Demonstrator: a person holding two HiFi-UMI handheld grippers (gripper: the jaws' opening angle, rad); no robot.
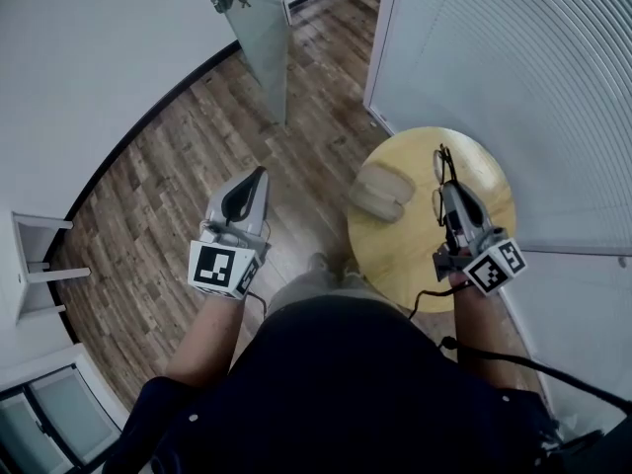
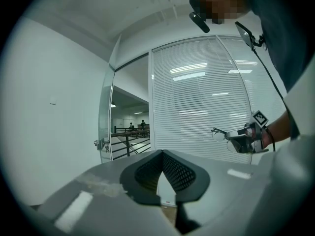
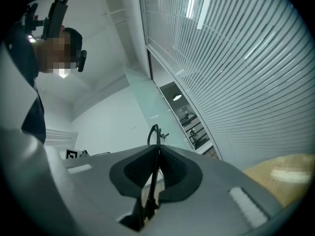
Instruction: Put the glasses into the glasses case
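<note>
A pair of thin dark-framed glasses point(image 1: 439, 169) hangs above the round wooden table point(image 1: 415, 255), with my right gripper point(image 1: 446, 192) shut on its frame. In the right gripper view the frame point(image 3: 153, 146) runs upright between the closed pads. The beige glasses case point(image 1: 381, 194) lies on the table's left part, to the left of the glasses. My left gripper point(image 1: 259, 176) is held over the wood floor, left of the table, its jaws shut with nothing between them point(image 2: 161, 152). From the left gripper view the glasses point(image 2: 219, 133) stick out of the right gripper point(image 2: 241, 141).
A wall of white blinds point(image 1: 513, 77) stands right behind the table. A glass door point(image 1: 259, 28) with a metal handle stands open at the top. A white stand point(image 1: 35, 265) is at the left wall. Wood floor point(image 1: 168, 196) spreads between them.
</note>
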